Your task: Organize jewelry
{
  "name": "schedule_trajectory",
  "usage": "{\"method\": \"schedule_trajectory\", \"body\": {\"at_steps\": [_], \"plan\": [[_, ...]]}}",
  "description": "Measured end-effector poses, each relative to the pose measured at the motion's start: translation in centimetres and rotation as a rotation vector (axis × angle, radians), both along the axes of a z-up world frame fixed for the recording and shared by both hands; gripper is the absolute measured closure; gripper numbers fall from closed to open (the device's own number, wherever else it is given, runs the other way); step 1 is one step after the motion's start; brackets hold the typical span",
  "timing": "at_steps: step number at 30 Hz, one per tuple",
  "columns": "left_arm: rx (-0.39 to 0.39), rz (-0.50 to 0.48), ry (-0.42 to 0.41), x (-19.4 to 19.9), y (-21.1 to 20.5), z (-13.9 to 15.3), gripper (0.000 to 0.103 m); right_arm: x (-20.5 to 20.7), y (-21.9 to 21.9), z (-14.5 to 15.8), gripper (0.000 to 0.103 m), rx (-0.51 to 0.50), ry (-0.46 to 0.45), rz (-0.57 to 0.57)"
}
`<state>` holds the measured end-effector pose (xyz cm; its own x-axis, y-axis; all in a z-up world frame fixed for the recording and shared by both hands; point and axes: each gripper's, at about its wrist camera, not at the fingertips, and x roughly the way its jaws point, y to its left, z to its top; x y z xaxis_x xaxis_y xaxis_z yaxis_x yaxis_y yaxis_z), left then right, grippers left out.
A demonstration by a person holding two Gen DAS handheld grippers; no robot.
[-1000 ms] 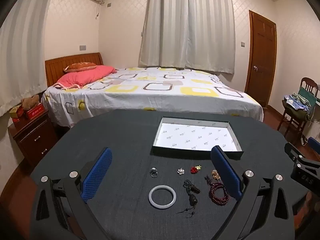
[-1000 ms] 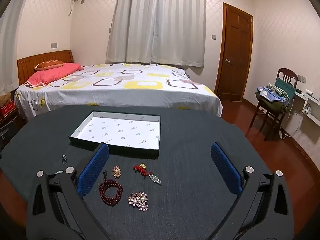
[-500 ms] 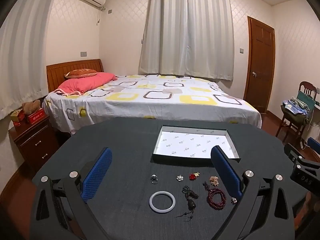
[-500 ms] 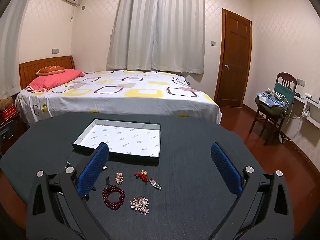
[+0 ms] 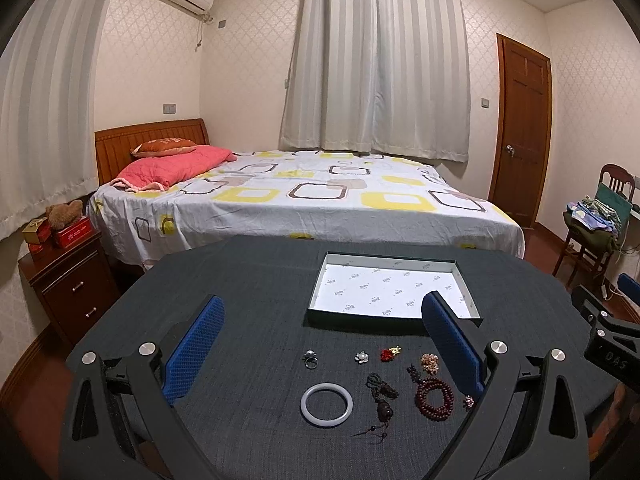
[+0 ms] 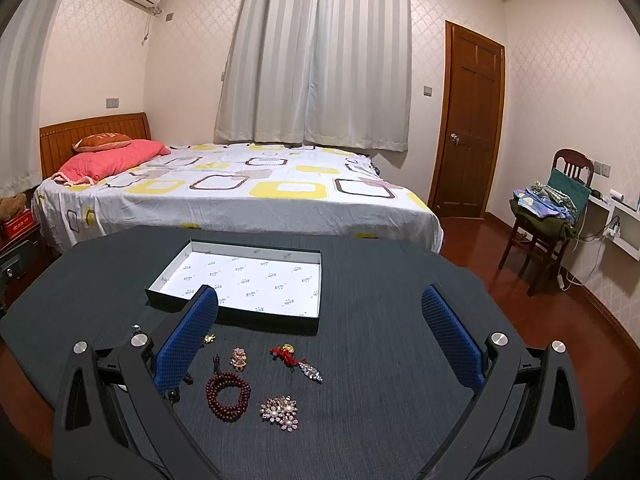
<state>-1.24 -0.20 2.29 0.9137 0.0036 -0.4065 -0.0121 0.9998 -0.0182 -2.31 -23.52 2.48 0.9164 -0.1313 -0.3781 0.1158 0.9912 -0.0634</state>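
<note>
Several jewelry pieces lay loose on a dark cloth-covered table (image 5: pixel 248 280). Nearest the left wrist camera, at 6 o'clock, was a plain white bangle (image 5: pixel 326 404); at its 3 o'clock lay a dark corded pendant (image 5: pixel 383 400) and a coil of dark red beads (image 5: pixel 434 399). Farther out, in a row, were a silver ring (image 5: pixel 310 358), a small pale flower piece (image 5: pixel 361 357), a red-and-gold charm (image 5: pixel 389 354) and a rose-gold ornament (image 5: pixel 429 362). The right wrist view added a pearl flower brooch (image 6: pixel 280 412) at 6 o'clock. Beyond the row, at 12 o'clock, stood a shallow box (image 5: pixel 316 280) with a white printed lining, nothing inside. The left gripper (image 5: pixel 324 344) and right gripper (image 6: pixel 320 344) hung above the table, jaws wide apart, holding and touching nothing.
</note>
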Motion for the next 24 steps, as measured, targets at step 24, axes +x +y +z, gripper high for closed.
{"method": "schedule_trajectory", "body": {"at_steps": [24], "plan": [[-0.009, 0.004, 0.007, -0.1, 0.4, 0.0, 0.007, -0.1, 0.3, -0.4, 0.004, -0.001, -0.004, 0.001]]}}
